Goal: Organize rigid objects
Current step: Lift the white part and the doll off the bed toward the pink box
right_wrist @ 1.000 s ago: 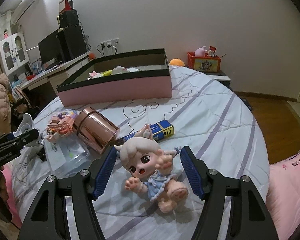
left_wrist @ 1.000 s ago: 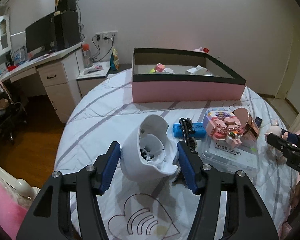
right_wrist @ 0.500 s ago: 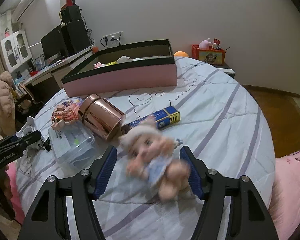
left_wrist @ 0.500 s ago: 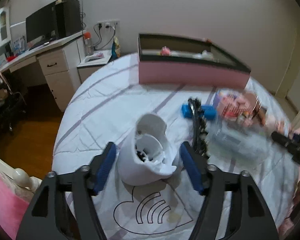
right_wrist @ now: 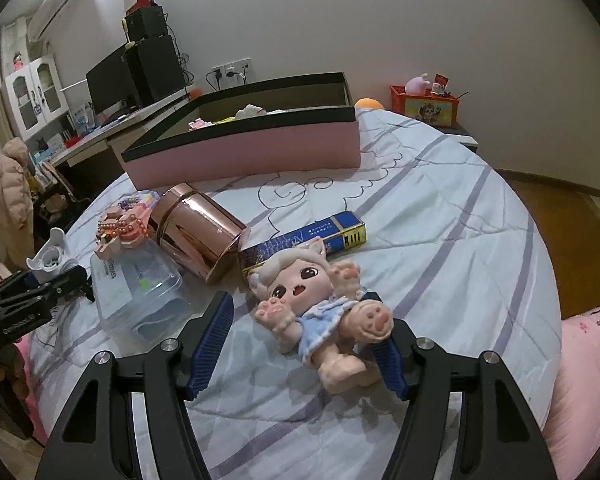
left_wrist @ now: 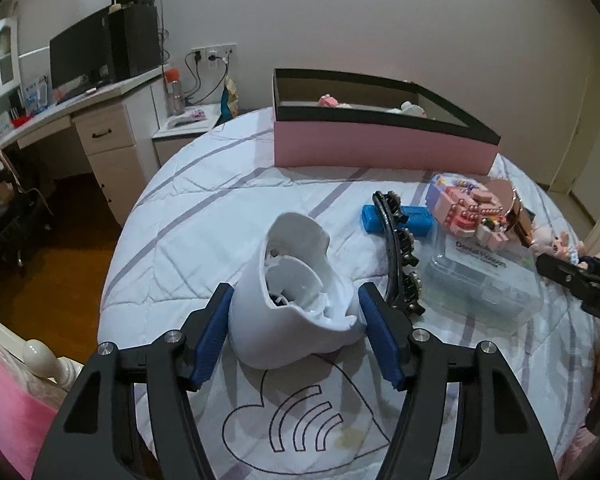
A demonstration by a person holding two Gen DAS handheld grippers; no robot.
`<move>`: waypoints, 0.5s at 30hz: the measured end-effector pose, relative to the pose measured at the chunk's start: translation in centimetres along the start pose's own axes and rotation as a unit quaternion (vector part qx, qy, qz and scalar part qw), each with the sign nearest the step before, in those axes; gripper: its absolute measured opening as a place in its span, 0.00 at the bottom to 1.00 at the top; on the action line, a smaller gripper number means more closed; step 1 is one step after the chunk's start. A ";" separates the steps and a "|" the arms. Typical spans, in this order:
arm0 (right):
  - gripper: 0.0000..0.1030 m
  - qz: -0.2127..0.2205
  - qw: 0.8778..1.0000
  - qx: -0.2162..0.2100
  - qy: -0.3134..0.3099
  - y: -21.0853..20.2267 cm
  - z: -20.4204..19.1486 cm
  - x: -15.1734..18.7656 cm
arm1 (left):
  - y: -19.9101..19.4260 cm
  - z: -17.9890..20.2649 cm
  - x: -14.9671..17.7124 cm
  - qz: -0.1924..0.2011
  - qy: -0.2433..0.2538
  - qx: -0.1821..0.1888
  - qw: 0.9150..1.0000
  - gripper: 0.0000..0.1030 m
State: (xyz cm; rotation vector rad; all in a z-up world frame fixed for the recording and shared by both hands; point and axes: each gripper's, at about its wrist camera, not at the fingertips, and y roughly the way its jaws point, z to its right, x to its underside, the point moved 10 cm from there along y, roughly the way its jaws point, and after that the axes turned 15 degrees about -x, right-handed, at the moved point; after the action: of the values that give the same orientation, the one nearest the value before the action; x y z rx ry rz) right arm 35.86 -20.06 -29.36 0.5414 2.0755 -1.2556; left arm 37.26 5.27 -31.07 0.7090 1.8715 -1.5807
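Note:
A white plastic shell-shaped housing (left_wrist: pixel 300 240) stands on the striped bedspread between the blue pads of my left gripper (left_wrist: pixel 295 290). Its jaws are closing, with slim gaps still showing at both sides. In the right wrist view a small doll in a blue dress (right_wrist: pixel 296 276) lies tilted between the jaws of my right gripper (right_wrist: pixel 300 300). Its foot rests against the right pad, and the left pad stands well apart from it. The pink box with a black rim (left_wrist: pixel 380 148) sits at the far side of the bed with a few small items inside.
Between the two grippers lie a rose-gold canister (right_wrist: pixel 196 232), a blue carton (right_wrist: pixel 316 236), a clear floss box (right_wrist: pixel 136 284), a pink brick model (right_wrist: pixel 120 228), a black hair clip (left_wrist: pixel 396 252) and a blue bar (left_wrist: pixel 416 218). A desk and nightstand stand beyond the bed's left edge.
The doll sat upright midway between the right jaws; now it leans over against the right pad. The white housing stays between the left jaws, which widened slightly.

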 end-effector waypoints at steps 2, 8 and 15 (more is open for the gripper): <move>0.56 -0.002 1.000 0.001 -0.004 0.1 0.0 -0.1 | -0.6 -0.2 -0.3 0.006 -0.005 0.004 1.000 0.63; 0.51 -0.001 1.000 0.019 -0.014 -0.2 0.2 -0.1 | -2.3 0.0 -1.0 0.019 -0.012 0.020 1.000 0.63; 0.42 0.026 0.999 0.016 -0.011 -1.6 -0.3 -0.4 | -4.0 0.3 -1.6 0.033 -0.014 0.033 0.999 0.63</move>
State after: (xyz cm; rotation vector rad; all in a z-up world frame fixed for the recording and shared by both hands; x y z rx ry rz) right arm 34.99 -20.55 -27.98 0.5901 2.0139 -1.2626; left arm 35.54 4.35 -27.25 0.7657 1.7652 -1.6101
